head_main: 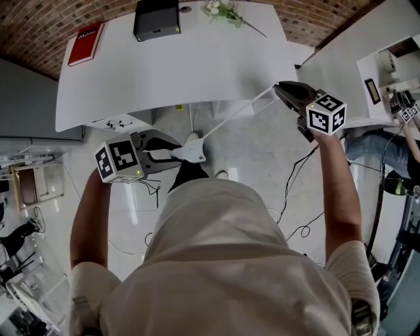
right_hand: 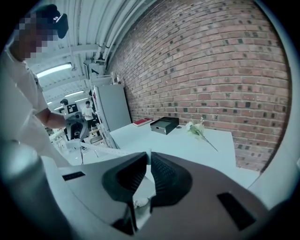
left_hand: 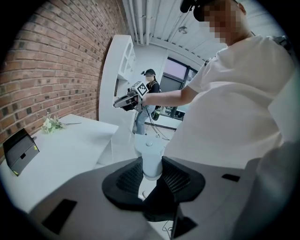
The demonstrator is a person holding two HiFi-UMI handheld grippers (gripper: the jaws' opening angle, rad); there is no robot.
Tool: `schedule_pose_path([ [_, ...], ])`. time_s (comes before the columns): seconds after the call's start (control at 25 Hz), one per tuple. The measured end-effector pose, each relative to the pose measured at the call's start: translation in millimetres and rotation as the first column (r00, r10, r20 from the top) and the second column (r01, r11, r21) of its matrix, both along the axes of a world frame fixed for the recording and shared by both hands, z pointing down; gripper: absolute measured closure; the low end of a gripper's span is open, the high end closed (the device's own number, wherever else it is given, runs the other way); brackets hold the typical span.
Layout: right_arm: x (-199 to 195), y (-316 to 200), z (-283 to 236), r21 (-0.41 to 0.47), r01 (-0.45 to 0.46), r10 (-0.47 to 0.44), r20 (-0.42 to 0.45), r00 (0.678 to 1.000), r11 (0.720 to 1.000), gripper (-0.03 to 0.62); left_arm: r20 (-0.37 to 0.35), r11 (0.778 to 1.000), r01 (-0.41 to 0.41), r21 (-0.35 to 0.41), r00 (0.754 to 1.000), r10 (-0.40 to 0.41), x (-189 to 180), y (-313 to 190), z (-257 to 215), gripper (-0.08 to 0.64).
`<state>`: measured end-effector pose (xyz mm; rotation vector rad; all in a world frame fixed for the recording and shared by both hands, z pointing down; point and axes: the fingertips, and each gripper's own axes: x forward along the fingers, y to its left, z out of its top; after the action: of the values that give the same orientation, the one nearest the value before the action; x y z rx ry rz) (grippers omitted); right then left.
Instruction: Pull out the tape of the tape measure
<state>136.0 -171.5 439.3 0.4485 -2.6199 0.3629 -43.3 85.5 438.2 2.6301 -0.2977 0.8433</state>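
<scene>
In the head view my left gripper [head_main: 173,153] is shut on the white tape measure case [head_main: 190,152], held in the air in front of my body. A thin white tape [head_main: 236,115] runs from the case up and right to my right gripper [head_main: 281,90], which is shut on the tape's end. The left gripper view shows the case [left_hand: 151,157] squeezed between the ribbed black pads [left_hand: 127,177] of the left gripper [left_hand: 151,172]. In the right gripper view the jaws of the right gripper [right_hand: 148,168] pinch the tape's tip [right_hand: 148,155], and the tape [right_hand: 101,151] stretches away to the left.
A white table [head_main: 197,72] stands ahead with a red book [head_main: 85,43], a black box [head_main: 157,18] and a sprig of flowers [head_main: 226,12]. A second white table [head_main: 341,59] is at the right. Cables [head_main: 295,190] lie on the floor. Another person [head_main: 387,147] sits at the right.
</scene>
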Motion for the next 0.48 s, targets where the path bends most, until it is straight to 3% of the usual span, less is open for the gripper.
schedule_pose_path([
  [0.48,12.6,-19.4,-2.7,0.019,-0.058,0.058,-0.010,0.998,0.998,0.558,-0.018,1.000,0.020,-0.004,1.000,-0.020,-7.2,3.8,-0.4,0.439],
])
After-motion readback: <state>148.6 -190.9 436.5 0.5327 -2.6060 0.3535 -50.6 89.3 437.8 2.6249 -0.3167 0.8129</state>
